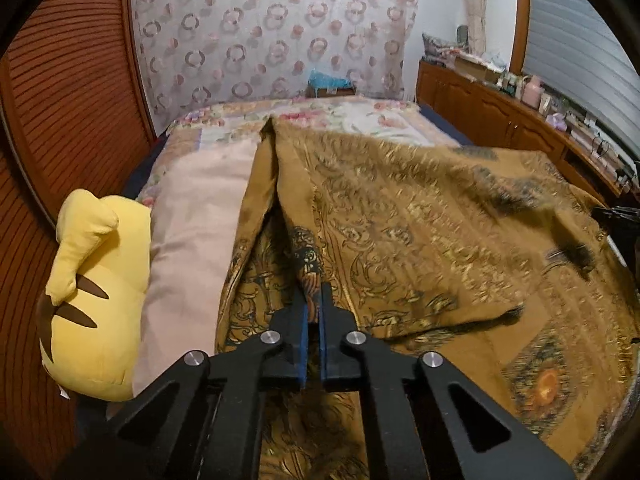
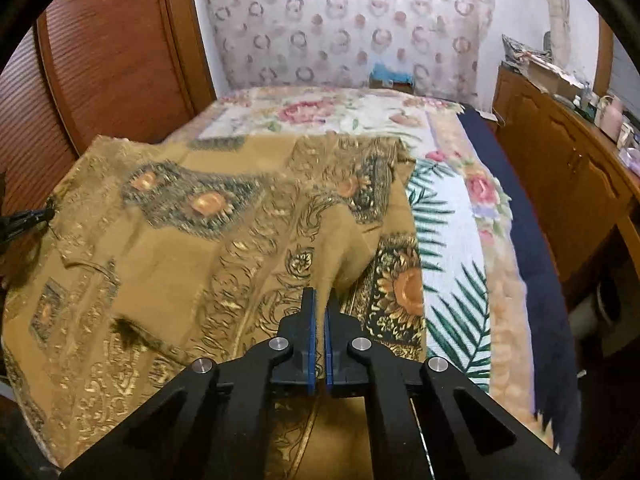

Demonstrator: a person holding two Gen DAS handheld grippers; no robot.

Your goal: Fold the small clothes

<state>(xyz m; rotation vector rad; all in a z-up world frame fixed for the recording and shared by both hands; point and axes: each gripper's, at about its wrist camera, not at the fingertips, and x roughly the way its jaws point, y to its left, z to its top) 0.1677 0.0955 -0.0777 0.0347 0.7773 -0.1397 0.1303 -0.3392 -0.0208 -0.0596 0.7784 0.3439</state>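
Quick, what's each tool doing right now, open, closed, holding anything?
Left tool: shut on the brown patterned cloth.
Right tool: shut on the same cloth.

Each camera sits just behind its own gripper, looking forward and down along the fingers, close over the bed (image 2: 452, 216). The left gripper (image 1: 314, 292) view has the wardrobe at its left; the right gripper (image 2: 320, 300) view has the cabinet at its right. Both share the patterned cloth (image 1: 420, 216) and the curtain (image 2: 344, 20) ahead.
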